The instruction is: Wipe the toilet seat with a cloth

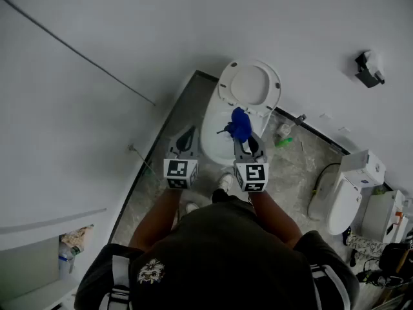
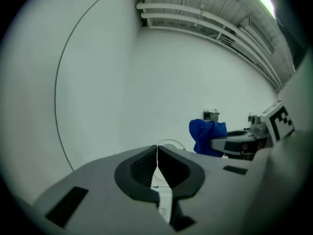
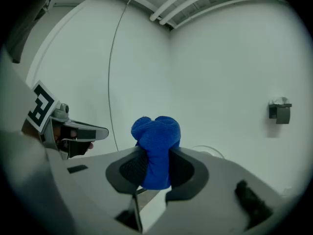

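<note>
Our right gripper (image 3: 155, 166) clamps the bunched blue cloth (image 3: 156, 138) above the toilet (image 1: 210, 139), ready, we judge, for wiping, while our left gripper (image 2: 157, 163) hangs alongside, jaws together and empty, out of the way.

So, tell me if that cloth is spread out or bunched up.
Bunched up: the blue cloth is a crumpled wad pinched in the right tool.

Grey marbled floor (image 1: 293, 173), white toilet (image 1: 215, 133) on it, second toilet (image 1: 345, 205) right
</note>
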The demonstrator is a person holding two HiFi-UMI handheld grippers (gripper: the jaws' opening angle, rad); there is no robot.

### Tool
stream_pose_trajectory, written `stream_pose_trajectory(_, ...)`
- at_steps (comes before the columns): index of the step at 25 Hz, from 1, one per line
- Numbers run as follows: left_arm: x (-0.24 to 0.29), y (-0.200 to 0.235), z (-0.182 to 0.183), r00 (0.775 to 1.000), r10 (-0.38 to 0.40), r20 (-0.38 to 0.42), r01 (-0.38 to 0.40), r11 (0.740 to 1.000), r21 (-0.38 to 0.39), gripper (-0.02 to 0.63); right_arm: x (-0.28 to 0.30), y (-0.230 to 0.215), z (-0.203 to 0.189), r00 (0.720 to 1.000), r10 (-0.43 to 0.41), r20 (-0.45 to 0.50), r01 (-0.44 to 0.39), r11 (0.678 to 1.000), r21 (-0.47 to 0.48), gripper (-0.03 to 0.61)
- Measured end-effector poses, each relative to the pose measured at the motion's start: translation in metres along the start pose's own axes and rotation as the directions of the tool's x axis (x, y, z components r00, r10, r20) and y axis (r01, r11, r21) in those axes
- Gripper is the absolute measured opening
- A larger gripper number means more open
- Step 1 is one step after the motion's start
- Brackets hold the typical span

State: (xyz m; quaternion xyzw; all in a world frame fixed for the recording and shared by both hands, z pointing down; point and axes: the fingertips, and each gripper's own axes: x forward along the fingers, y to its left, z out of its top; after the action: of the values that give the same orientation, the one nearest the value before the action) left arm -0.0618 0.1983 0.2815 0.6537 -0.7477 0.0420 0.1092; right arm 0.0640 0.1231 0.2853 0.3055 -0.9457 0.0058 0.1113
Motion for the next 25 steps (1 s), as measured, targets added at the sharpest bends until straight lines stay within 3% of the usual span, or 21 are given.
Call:
stream_pose_trajectory(8,0.078,0.009,0.015,0.999,0.031,0.013,-0.031,0.999,0.032,0.012,0.061,-0.053,0.001,1.000,0.020,0.007,-0.020,1.000,0.008,0.092)
stream_pose_trajectory(12,0.115,0.015,0.026,0.999,0.031,0.015,-0.032,0.999,0.043,0.012,0.089,-0.071,0.012,1.000,0.009,0.023,-0.011,0.998,0.063,0.092)
stream_pose_trajectory(15,0.141,0.023,0.029,1.000,0.023,0.016,-0.024,0.998,0.054,0.011,0.107,-0.086,0.006,1.000,-0.001,0.010,0.001,1.000,0.025,0.092)
stream_pose_trajectory(25,0.251,0.042,0.021,0.986,-0.163,-0.043,0.167,0.981,0.098,0.011,0.183,-0.121,-0.019,0.983,-0.159,-0.088,0.165,0.984,0.060,0.092)
